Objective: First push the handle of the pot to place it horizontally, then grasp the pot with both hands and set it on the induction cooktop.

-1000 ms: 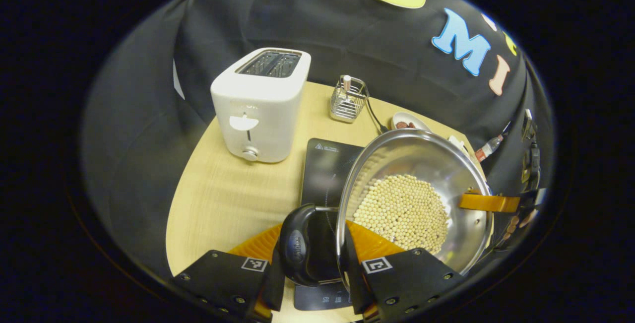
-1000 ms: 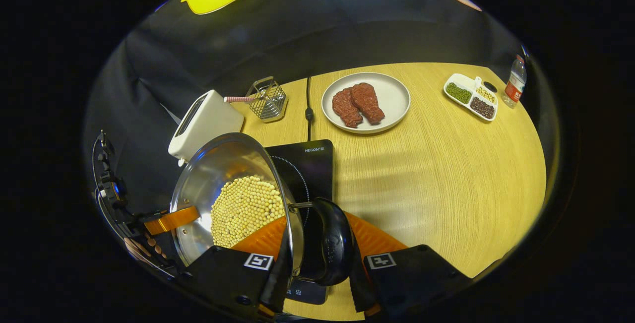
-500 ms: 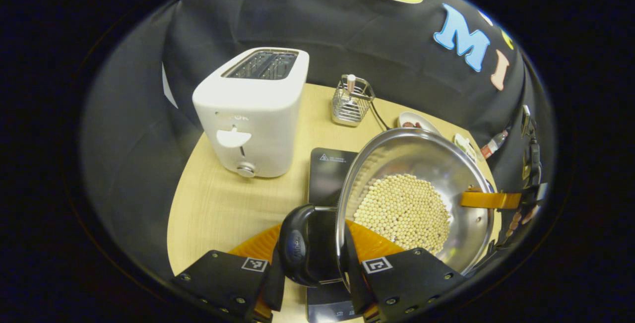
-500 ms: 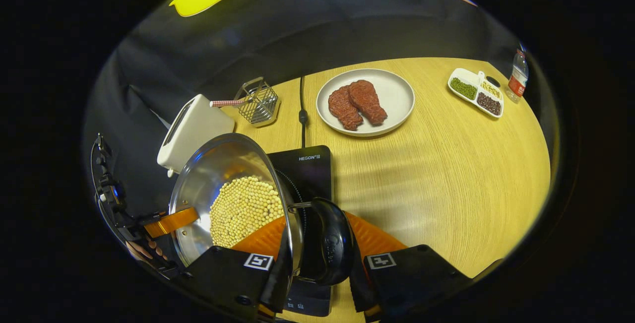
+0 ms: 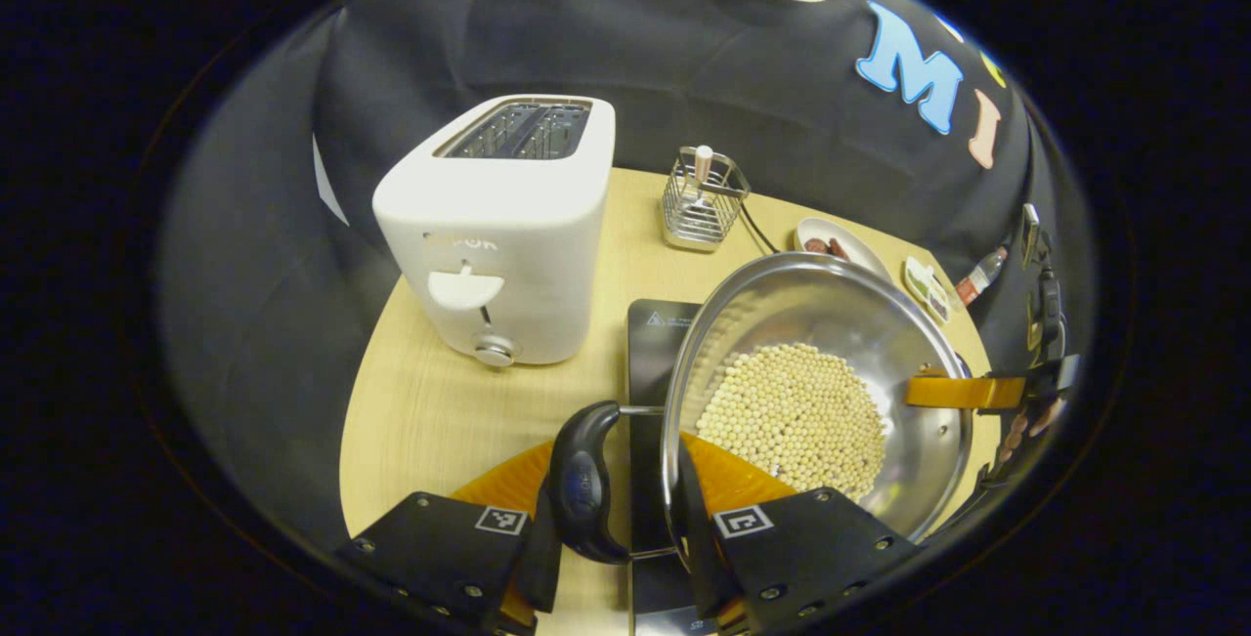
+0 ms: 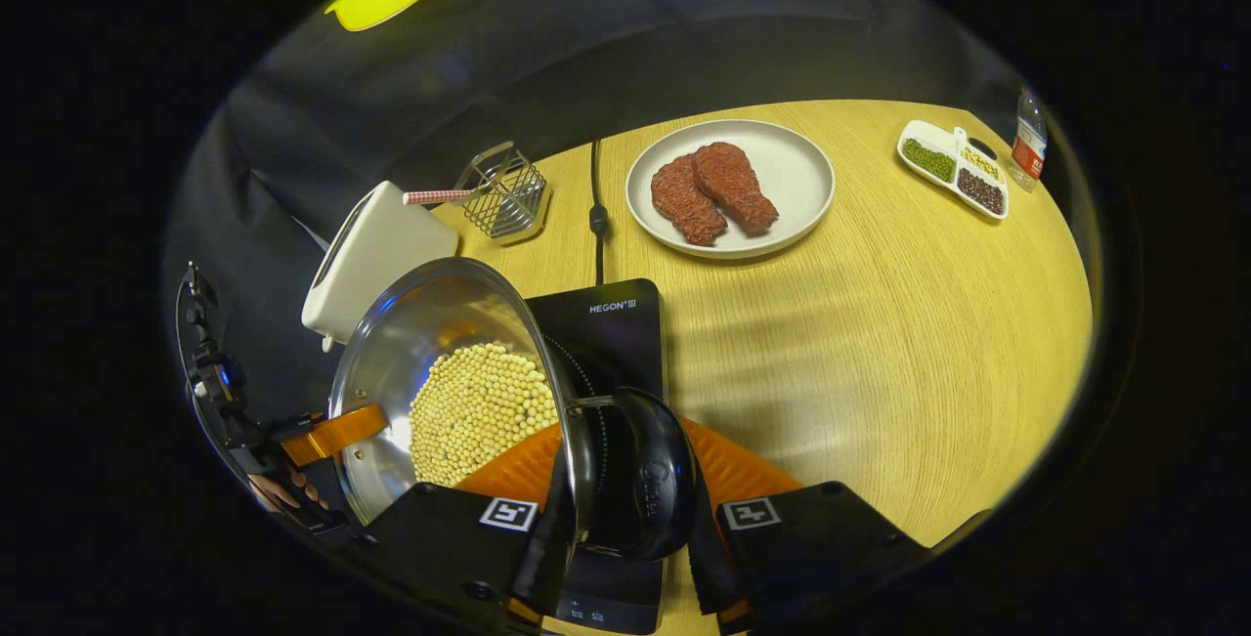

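- Left gripper [image 5: 614, 558], left gripper view: I read the jaws as narrowed around the pot's black side handle [image 5: 583, 485], one finger on each side of it and pressing. Handle sits at 6 o'clock in the view.
- Right gripper [image 6: 625, 558], right gripper view: same picture on my other side. Jaws narrowed around the opposite black handle [image 6: 650, 489], both fingers against it, at 6 o'clock.
- Pot [image 5: 860, 323] is steel, rim tilted toward each camera, carried between the two grippers. Its bottom holds a bed of pale round beans [image 5: 794, 416].
- From the left gripper view the far gripper's finger [image 5: 963, 392] shows at 3 o'clock on the pot's rim, with a hand [image 5: 1021, 426] behind it.
- Induction cooktop [image 6: 611, 333]: black slab directly under and just beyond the pot, running from centre to 6 o'clock. I cannot tell whether the pot's base touches it.
- Table [image 6: 880, 343]: pale wood, round-edged.
- White toaster [image 5: 498, 226] at 10 o'clock in the left gripper view, just beside the cooktop's left edge.
- Wire basket [image 5: 702, 198] at 12 o'clock, a stick standing in it.
- Plate [image 6: 797, 167] with two pieces of red meat [image 6: 713, 191] at 1 o'clock in the right gripper view, beyond the cooktop.
- Divided dish [image 6: 953, 167] of grains at 2 o'clock, a bottle [image 6: 1026, 143] just beside it at the table's edge.
- Black cord [image 6: 596, 216] runs from the cooktop toward 12 o'clock.
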Available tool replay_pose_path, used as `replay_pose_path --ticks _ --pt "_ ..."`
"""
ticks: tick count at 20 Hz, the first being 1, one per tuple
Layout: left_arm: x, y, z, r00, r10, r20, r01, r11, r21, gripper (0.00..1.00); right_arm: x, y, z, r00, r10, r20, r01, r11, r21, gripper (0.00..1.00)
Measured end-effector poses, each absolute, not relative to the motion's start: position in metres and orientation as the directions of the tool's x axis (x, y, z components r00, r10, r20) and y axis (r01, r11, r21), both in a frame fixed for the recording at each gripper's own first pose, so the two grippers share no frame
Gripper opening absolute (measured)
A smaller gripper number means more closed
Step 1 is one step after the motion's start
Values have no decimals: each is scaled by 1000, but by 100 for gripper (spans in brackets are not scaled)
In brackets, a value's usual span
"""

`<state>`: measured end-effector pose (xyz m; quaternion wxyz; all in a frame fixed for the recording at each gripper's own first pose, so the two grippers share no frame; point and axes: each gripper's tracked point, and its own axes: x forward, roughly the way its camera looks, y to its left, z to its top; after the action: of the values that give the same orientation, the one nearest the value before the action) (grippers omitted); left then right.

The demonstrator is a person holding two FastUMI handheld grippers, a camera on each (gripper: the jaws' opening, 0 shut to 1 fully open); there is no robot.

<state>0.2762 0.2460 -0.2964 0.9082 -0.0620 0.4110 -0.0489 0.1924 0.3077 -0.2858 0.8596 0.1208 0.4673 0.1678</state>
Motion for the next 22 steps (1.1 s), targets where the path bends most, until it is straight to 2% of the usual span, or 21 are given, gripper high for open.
replay_pose_path --ticks 1,2,4,5,6,7,8,11,12,13,14,15,16,17,19,20,21,22 --pt "276 246 -296 656 -140 -742 40 988 -151 54 191 308 -286 505 399 -765 -176 916 361 54" --pt "276 246 -296 656 -139 -742 43 988 -148 51 192 308 -286 506 399 -765 -175 915 363 53" --pt "277 246 -296 654 -140 -743 43 988 -147 56 192 308 -287 503 401 -765 -175 915 365 53" --pt "276 246 -297 652 -139 -746 43 988 -147 57 193 309 -287 502 403 -765 -177 914 365 57" --pt "276 247 -297 650 -137 -747 42 989 -145 57 193 308 -286 503 404 -764 -179 913 366 53" --pt "276 247 -297 650 -137 -747 41 988 -146 61 194 308 -288 502 407 -764 -182 913 366 58" --pt "277 247 -297 654 -135 -745 37 988 -147 55 192 308 -288 496 406 -767 -179 913 368 55" --pt "275 247 -296 642 -113 -758 35 992 -118 57 193 308 -290 486 409 -772 -180 911 370 58" --pt "274 248 -295 636 -101 -765 41 994 -96 62 193 304 -289 492 399 -774 -180 916 358 58" --pt "273 250 -291 633 -81 -770 47 997 -66 64 192 302 -287 500 394 -771 -187 919 348 62" --pt "273 255 -288 637 -56 -769 49 998 -32 62 189 300 -284 499 395 -771 -197 918 344 73" --pt "275 257 -281 648 -40 -761 51 999 -9 78 186 297 -284 495 393 -775 -202 920 337 87" --pt "274 258 -273 659 -32 -751 55 998 6 83 184 291 -282 498 383 -778 -202 924 325 98" --pt "270 258 -265 669 -28 -743 60 998 16 80 183 285 -279 508 373 -777 -202 928 314 98" --pt "263 256 -248 683 -19 -730 66 997 37 83 177 279 -265 528 381 -759 -213 924 316 99" --pt "259 254 -240 691 -14 -722 71 996 48 80 173 274 -256 538 388 -748 -222 922 318 95" --pt "255 256 -229 703 8 -712 63 995 73 80 167 268 -248 552 391 -737 -233 920 314 100" --pt "252 257 -218 721 25 -693 55 994 93 83 162 260 -237 572 386 -724 -242 923 300 100"
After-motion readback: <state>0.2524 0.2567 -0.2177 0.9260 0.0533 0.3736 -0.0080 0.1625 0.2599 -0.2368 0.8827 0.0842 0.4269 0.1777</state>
